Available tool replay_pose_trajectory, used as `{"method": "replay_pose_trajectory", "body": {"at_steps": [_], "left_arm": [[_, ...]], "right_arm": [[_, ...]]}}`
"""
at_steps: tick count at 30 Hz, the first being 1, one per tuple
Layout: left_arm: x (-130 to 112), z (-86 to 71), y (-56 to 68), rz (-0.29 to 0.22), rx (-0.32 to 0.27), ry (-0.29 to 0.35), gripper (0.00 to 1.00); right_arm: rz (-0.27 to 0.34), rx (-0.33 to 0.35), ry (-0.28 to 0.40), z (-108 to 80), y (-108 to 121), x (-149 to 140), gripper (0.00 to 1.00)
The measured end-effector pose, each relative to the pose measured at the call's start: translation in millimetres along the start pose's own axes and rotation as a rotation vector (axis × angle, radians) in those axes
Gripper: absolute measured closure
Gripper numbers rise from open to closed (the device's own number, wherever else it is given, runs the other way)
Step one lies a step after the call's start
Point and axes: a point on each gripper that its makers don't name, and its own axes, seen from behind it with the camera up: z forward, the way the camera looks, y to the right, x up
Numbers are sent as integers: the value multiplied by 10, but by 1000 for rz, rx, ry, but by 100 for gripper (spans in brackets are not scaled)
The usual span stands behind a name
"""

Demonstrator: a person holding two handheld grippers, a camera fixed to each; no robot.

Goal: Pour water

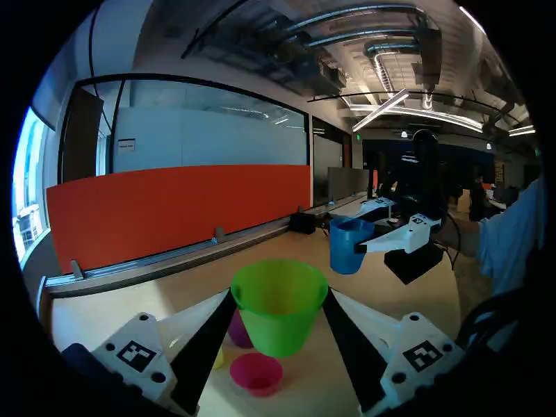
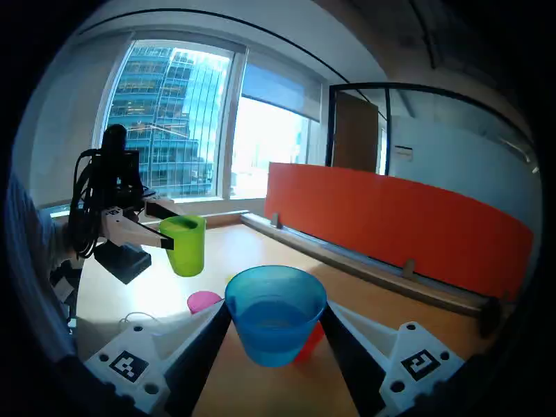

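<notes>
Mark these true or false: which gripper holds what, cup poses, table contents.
1. The left gripper is shut on a green cup. True.
2. The right gripper holds a white mug. False: it holds a blue cup.
3. The blue cup is tipped on its side. False: it is upright.
4. A pink cup stands on the table. True.
5. An orange panel runs behind the table. True.

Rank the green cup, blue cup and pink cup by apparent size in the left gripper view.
1. green cup: largest by far, though nearest the camera.
2. blue cup and pink cup: about alike; the blue one sits farther off, so no ranking between them.
</notes>
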Motion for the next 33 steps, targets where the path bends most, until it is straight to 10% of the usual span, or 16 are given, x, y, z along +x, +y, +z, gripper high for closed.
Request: {"method": "replay_pose_trajectory", "body": {"at_steps": [33], "left_arm": [[234, -119, 147, 19, -24, 99, 13]], "right_arm": [[-29, -6, 109, -111, -154, 460, 10]]}}
